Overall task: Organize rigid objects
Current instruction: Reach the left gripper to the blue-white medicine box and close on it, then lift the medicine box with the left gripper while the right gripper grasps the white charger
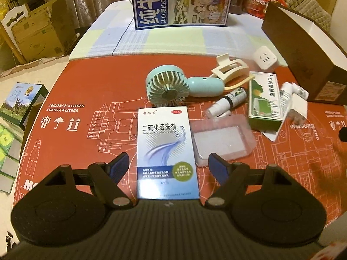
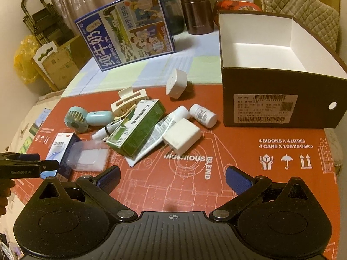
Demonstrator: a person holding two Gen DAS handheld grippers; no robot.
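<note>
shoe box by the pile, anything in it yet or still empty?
Looks empty. The right wrist view looks into the open shoe box: bare white walls and floor, though the front wall hides the nearest strip. The items lie outside on the red mat.

— Where on the worktop [image 2: 238, 173]?
— Shoebox [image 2: 279, 99] at right rear, open, nothing inside. Milk carton [image 2: 128, 30] at far rear, flask [image 2: 198, 10] to its right.
— And the clutter?
— Bunched left of the shoebox. Socket cube [image 2: 176, 83] farthest back. Hair clip [image 2: 128, 103] left of it, fan [image 2: 76, 119] further left. Green box [image 2: 136, 127] in the middle, on a leaflet [image 2: 151, 145], spray bottle [image 2: 104, 131] against its left side. Charger [image 2: 182, 138] right of the green box, pill bottle [image 2: 203, 116] behind the charger.
— Nearest?
— Clear tray [image 1: 223, 138], just right of the shampoo box [image 1: 167, 151]. Shampoo box between the left tool's [image 1: 168, 166] spread fingers. Right tool [image 2: 172, 178] over bare worktop, gaping too.
</note>
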